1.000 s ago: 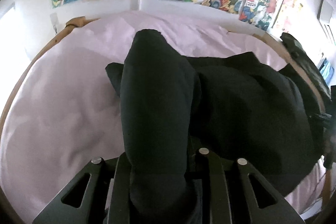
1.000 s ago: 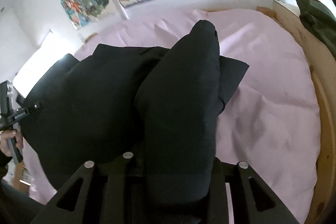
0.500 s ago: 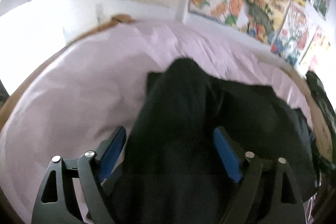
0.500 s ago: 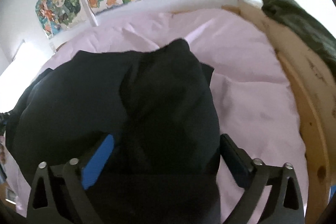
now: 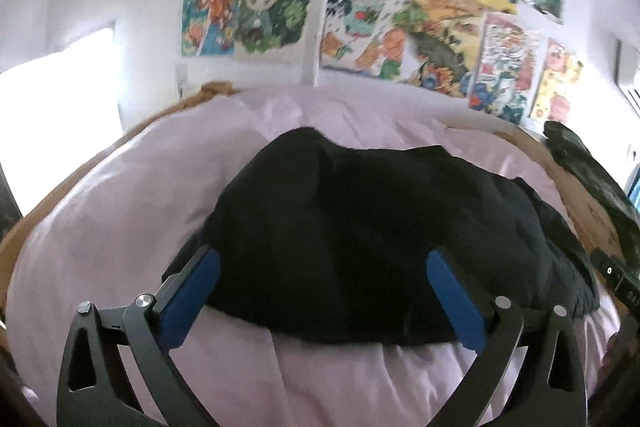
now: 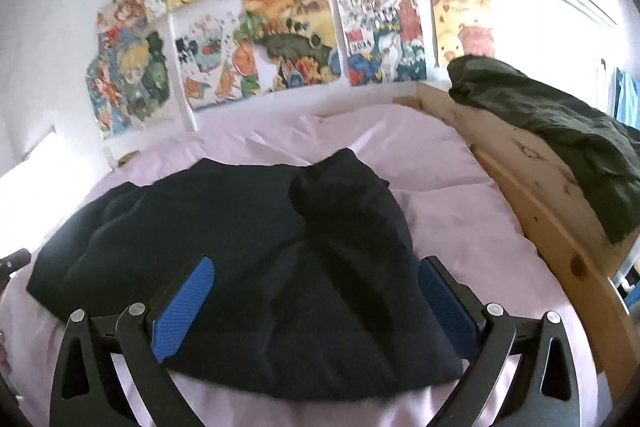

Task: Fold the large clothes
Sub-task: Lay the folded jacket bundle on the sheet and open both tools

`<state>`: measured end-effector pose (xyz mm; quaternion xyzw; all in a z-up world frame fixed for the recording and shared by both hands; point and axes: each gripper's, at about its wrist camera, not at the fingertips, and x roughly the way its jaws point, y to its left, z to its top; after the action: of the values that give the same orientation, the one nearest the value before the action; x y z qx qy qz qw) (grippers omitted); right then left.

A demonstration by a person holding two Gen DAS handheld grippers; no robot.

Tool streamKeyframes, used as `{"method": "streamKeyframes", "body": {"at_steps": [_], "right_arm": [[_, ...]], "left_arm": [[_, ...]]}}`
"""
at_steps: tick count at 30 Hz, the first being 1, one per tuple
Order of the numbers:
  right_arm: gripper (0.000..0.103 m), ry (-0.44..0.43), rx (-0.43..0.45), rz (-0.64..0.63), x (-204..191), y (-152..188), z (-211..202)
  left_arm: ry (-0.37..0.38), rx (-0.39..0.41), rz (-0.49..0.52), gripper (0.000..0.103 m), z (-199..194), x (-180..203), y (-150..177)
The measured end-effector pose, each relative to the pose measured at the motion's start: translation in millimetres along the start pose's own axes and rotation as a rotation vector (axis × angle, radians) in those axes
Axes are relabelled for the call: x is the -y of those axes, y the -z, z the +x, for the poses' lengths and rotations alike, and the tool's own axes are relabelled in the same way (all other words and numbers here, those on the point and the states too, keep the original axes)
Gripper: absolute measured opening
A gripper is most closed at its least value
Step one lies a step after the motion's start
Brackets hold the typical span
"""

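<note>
On the pink-sheeted bed (image 5: 120, 227) lies our folded black cloth garment (image 5: 360, 227); the left gripper (image 5: 320, 291) and right gripper (image 6: 316, 299) have jaws spread, holding nothing. Soft bedding could let the loose top fold slide.

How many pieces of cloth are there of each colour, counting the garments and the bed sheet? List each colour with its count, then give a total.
Black garment, folded on the bed: 1
Dark green garment, draped over the wooden bed frame: 1
Pale pink sheet, covering the bed: 1
Total: 3
</note>
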<state>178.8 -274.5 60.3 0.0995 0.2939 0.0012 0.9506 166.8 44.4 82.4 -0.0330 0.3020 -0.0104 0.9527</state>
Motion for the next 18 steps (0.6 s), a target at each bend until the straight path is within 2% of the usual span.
{"method": "streamKeyframes", "body": {"at_steps": [4,11,18], "right_arm": [[0.103,0.008,0.041,-0.056,-14,10,-23],[0.103,-0.025,0.125,-0.094,-41,26,-63],[0.103,-0.054,0.148,-0.117,-64,44,-88]], "left_arm": [[0.014,0.060,0.056,0.102,-24,15,17],[0.049,0.113,0.009,0.102,-56,16,31],[0.007,0.160,0.046,0.102,-83,17,50]]}}
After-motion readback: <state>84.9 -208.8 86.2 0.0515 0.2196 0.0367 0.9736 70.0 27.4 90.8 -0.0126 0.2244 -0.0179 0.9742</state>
